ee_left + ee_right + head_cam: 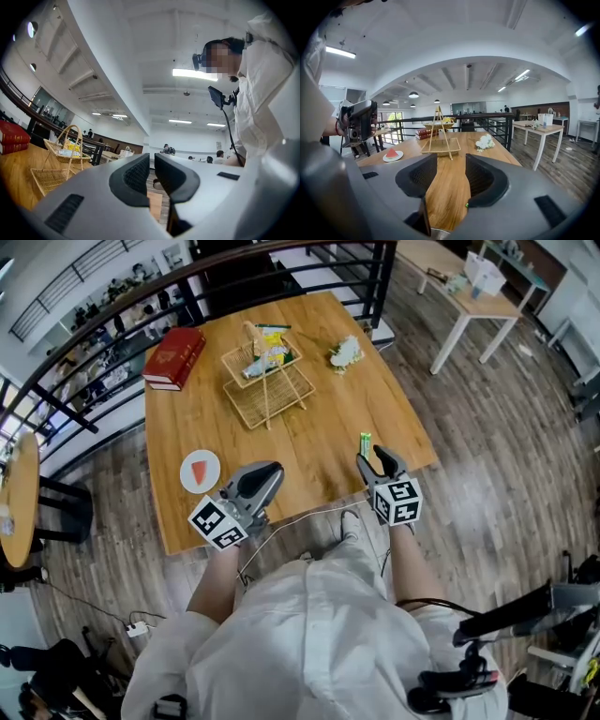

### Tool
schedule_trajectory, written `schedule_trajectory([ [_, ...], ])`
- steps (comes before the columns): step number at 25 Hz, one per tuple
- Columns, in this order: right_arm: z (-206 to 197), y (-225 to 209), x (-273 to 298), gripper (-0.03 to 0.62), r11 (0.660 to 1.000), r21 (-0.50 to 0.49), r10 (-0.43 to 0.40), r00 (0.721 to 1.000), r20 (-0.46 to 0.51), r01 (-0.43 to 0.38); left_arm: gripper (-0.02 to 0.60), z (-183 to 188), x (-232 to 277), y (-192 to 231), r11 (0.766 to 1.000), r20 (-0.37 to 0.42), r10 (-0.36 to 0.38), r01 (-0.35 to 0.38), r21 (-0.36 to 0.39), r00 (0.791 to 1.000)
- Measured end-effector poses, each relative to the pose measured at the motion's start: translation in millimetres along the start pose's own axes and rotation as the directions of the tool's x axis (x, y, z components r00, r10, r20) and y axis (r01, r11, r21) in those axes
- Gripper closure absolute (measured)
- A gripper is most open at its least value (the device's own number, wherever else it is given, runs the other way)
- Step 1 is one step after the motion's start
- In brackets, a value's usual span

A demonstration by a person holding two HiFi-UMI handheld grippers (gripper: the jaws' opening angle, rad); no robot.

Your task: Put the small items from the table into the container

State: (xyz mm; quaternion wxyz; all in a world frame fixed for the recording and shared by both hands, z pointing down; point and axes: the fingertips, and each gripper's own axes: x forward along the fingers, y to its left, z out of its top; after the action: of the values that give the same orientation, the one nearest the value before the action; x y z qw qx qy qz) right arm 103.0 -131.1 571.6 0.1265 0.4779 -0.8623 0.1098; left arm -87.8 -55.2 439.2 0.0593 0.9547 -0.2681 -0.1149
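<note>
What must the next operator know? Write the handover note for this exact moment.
Left gripper: jaws together, empty, over the table's near edge.
Right gripper: jaws apart, empty, just behind a small green item lying on the table.
Two-tier wicker basket, likely the container, stands mid-table. Its upper tier holds a yellow packet; the lower tier is bare.
Out on the table: the green item, white flowers, and a watermelon slice on a plate. Red books sit at the far left.
Left to do: probably the green item first, then the flowers.
</note>
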Motion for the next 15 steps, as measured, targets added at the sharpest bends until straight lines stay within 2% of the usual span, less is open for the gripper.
schedule_trajectory([
  [8,-43.3,-28.9,25.7,0.405,0.998,0.005,-0.061,0.989,-0.134,0.062,0.565,-5.5,5.2,7.3,1.0,-0.021,0.001,-0.002,-0.014,1.0],
  [15,-62.7,-38.1,43.5,0.405,0.998,0.02,-0.061,0.982,-0.18,0.065,0.563,-12.7,7.1,14.5,1.0,-0.041,0.015,-0.016,-0.022,0.999],
])
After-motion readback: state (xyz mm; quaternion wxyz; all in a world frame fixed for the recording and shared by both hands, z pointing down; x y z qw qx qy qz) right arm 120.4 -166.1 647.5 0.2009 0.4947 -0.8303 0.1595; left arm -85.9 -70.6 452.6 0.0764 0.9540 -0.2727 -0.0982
